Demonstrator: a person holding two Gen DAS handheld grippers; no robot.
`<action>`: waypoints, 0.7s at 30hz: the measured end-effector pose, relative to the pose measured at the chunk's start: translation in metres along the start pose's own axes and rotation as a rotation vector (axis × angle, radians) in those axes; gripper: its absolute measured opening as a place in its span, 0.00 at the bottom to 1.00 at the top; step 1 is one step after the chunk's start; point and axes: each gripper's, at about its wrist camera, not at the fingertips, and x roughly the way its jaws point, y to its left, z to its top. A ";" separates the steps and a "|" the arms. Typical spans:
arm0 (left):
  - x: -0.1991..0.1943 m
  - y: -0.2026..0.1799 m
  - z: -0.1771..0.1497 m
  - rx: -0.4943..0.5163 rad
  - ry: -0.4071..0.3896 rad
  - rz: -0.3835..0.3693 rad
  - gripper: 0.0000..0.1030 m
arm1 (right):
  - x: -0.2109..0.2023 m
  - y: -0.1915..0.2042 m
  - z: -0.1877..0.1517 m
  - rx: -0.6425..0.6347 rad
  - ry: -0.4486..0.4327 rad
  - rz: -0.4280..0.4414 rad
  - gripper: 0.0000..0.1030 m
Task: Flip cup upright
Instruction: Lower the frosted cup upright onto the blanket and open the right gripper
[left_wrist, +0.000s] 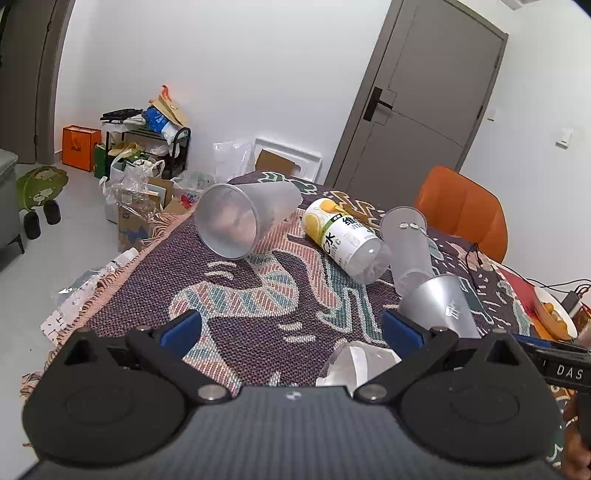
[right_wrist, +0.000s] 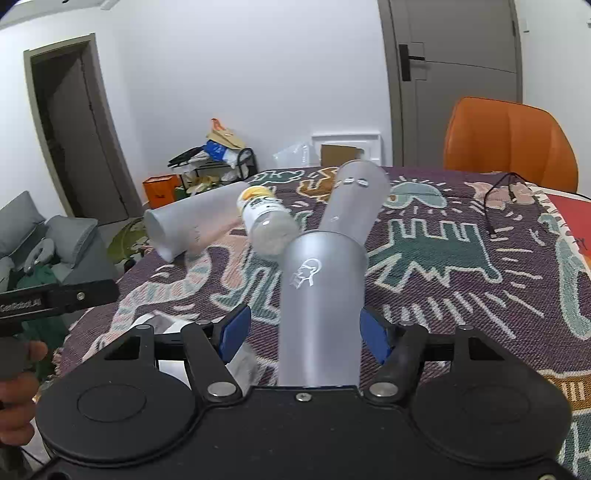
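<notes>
Now your right gripper has the silver-grey tapered plastic cup between its blue pads; a gap shows at the left pad, so the jaws look apart around it, not clamped; the cup lies tilted near the table's near edge, its far end touching a frosted clear tumbler that stands mouth-down on the patterned woven cloth. Close firmly on the cup's body before you lift; raise it clear of the tumbler, then roll your wrist so the mouth faces up; set it down flat. Your left gripper hangs with jaws wide apart and empty; keep it away from the lying frosted cup and the lemon-label bottle.
</notes>
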 end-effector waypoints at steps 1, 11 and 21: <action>-0.001 0.000 0.000 0.002 0.001 0.000 1.00 | -0.001 0.002 -0.001 -0.002 0.000 0.003 0.63; -0.015 0.005 -0.003 0.010 -0.022 -0.005 1.00 | -0.007 0.029 -0.019 -0.032 0.023 0.077 0.63; -0.024 0.020 -0.006 -0.005 -0.028 0.007 1.00 | -0.004 0.053 -0.022 -0.044 0.034 0.114 0.57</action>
